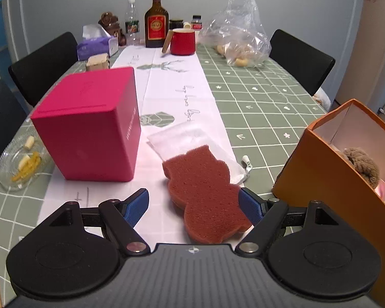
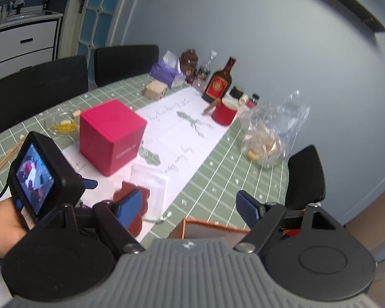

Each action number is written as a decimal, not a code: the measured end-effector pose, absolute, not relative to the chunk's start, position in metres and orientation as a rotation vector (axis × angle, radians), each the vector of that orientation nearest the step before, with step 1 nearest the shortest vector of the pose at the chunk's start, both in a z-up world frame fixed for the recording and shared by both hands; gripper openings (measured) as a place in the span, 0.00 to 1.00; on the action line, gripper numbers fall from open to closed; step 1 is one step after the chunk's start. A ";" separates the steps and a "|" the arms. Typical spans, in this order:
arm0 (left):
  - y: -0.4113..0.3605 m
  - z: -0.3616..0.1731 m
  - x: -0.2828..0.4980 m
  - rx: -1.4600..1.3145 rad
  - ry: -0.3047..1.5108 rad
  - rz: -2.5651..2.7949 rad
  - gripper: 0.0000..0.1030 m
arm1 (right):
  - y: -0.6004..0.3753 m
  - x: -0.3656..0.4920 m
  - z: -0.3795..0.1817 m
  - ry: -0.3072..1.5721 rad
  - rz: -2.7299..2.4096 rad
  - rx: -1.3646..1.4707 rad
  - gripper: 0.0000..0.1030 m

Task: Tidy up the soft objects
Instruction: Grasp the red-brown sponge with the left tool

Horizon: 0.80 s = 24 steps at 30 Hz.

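Left wrist view: the left gripper point(image 1: 193, 206) is spread wide, gripping nothing; the brown sponge point(image 1: 205, 192) lies between its blue fingers, against the right one. The right gripper point(image 2: 190, 209) gapes empty above the orange box point(image 2: 205, 228).

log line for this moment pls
left gripper: jaws open around brown sponge on table | right gripper: jaws open, empty, above orange box | sponge not gripped

No text fully legible: white lettering on the pink box point(image 1: 89, 125) side and the whisky bottle point(image 1: 156, 23) red label too blurred.
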<state>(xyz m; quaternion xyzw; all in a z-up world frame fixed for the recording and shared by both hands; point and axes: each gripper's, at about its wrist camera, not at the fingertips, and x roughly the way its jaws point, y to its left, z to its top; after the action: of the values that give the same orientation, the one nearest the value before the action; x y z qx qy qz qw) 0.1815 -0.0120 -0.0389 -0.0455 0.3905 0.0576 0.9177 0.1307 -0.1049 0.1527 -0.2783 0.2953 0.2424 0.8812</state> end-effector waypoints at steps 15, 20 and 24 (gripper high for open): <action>-0.037 -0.075 0.211 -0.031 0.844 0.172 0.97 | -0.128 0.145 0.120 0.687 0.491 -0.517 0.79; -0.034 -0.074 0.211 -0.054 0.860 0.153 0.96 | -0.130 0.144 0.119 0.693 0.491 -0.515 0.79; -0.021 -0.070 0.209 -0.080 0.904 0.024 0.68 | -0.129 0.142 0.119 0.694 0.498 -0.514 0.79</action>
<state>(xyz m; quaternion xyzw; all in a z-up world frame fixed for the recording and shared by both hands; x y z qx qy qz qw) 0.2086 -0.0205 -0.0700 -0.0389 0.4365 0.0118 0.8988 0.1420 -0.1287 0.1186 -0.2464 0.3328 0.2388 0.8784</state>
